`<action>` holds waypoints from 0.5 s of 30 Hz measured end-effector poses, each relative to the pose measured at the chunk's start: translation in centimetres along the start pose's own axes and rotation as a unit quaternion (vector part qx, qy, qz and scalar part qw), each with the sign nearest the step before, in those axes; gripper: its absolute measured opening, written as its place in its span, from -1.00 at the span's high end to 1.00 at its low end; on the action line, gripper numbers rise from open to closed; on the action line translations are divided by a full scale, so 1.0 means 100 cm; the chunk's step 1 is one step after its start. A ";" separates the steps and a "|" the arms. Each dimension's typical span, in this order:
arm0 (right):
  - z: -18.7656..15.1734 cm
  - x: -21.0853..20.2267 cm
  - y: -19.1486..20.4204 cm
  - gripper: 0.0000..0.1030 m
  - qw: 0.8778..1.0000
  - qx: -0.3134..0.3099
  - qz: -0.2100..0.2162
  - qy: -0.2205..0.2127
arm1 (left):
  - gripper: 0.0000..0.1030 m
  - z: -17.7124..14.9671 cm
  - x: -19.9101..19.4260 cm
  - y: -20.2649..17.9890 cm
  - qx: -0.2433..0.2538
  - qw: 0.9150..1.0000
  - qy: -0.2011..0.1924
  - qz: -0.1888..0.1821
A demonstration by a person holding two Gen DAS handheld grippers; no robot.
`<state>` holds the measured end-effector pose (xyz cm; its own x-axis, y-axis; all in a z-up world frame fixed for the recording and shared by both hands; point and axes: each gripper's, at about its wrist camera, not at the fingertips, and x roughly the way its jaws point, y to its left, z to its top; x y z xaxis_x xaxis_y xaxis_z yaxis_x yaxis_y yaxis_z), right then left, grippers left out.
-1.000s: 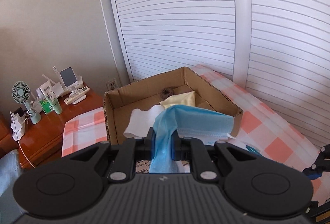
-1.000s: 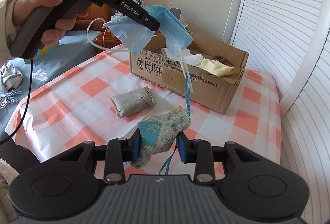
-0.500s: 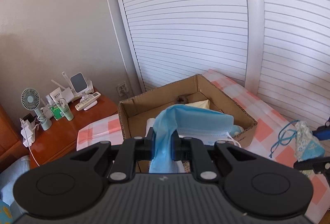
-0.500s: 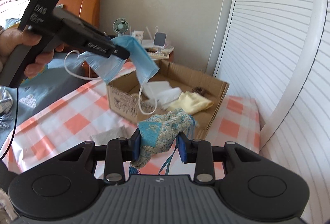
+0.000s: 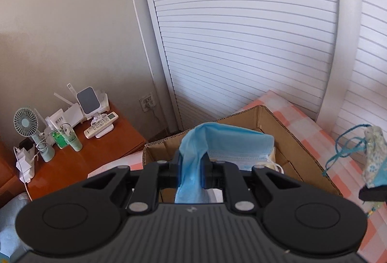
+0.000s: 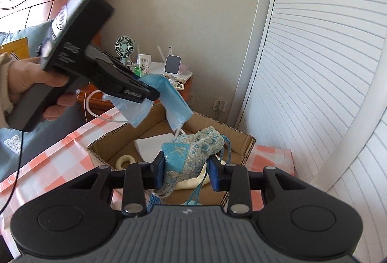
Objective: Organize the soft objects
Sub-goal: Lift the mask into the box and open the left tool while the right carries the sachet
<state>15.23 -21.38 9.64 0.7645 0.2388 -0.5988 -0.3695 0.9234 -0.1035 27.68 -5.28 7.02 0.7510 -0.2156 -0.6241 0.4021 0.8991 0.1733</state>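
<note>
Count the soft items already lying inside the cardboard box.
3 visible: a white folded cloth at the back, a cream fuzzy ring near the left wall of the cardboard box, and a pale yellow cloth behind the right gripper. More may be hidden.

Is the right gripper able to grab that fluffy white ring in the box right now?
Probably not: the right gripper is shut on the blue pouch, leaving no free grip for the fluffy ring.

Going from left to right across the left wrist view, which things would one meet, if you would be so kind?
Small fan → remote control → wall socket → blue face mask in the left gripper → patterned pouch.
</note>
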 end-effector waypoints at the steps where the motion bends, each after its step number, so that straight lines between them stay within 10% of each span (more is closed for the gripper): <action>1: 0.001 0.004 -0.003 0.22 1.000 0.002 0.000 0.001 | 0.62 0.004 0.011 0.002 -0.005 1.000 0.005 -0.001; 5: 0.003 0.016 -0.011 0.22 1.000 0.014 0.000 0.006 | -0.12 0.011 0.054 0.010 -0.036 0.999 0.017 0.013; 15: 0.005 0.028 -0.013 0.22 1.000 0.025 -0.002 0.010 | -0.68 -0.011 0.060 0.036 -0.097 0.994 0.033 0.049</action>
<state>18.07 -21.76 8.49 0.7548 0.2301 -0.6143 -0.3396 0.9382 -0.0659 33.08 -2.95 3.05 0.7435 -0.1042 -0.6606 0.2155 0.9724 0.0892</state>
